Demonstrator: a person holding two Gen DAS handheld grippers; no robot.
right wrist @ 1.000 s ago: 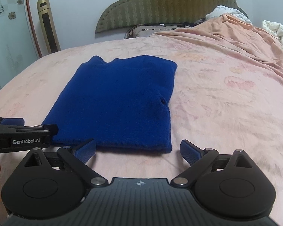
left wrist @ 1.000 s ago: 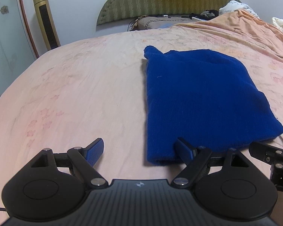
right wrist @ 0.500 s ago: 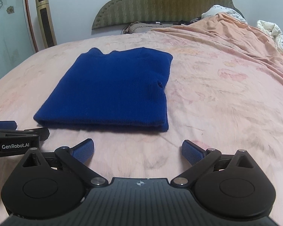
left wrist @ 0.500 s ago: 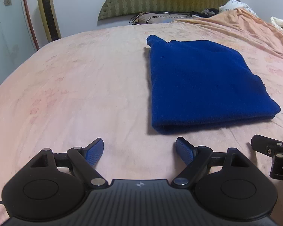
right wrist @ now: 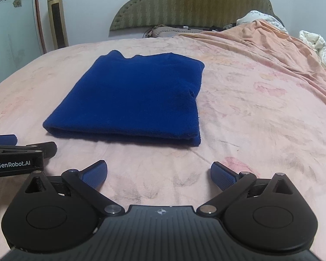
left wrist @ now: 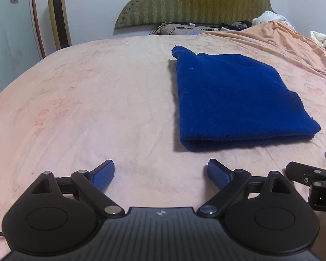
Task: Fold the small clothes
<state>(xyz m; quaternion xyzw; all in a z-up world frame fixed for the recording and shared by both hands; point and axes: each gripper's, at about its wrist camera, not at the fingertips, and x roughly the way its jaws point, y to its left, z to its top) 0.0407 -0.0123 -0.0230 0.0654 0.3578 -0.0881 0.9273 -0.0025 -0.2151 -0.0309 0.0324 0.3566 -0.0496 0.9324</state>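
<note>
A dark blue knit garment [left wrist: 232,100] lies folded into a flat rectangle on the pink bedsheet [left wrist: 87,100]; it also shows in the right wrist view [right wrist: 132,95]. My left gripper [left wrist: 160,174] is open and empty, a short way in front of the garment's near fold and left of it. My right gripper [right wrist: 159,175] is open and empty, in front of the garment's near edge. Neither touches the cloth. The right gripper's tip shows at the right edge of the left wrist view [left wrist: 315,174], and the left gripper's at the left edge of the right wrist view [right wrist: 17,152].
A green padded headboard [right wrist: 191,2] and pillows stand at the far end. A rumpled orange blanket [right wrist: 271,50] covers the bed's right side. A gold tower fan [left wrist: 58,15] stands by the wall at the left.
Both grippers have drawn back from the garment's near edge and risen a little. The garment lies still and now sits farther ahead in both views.
</note>
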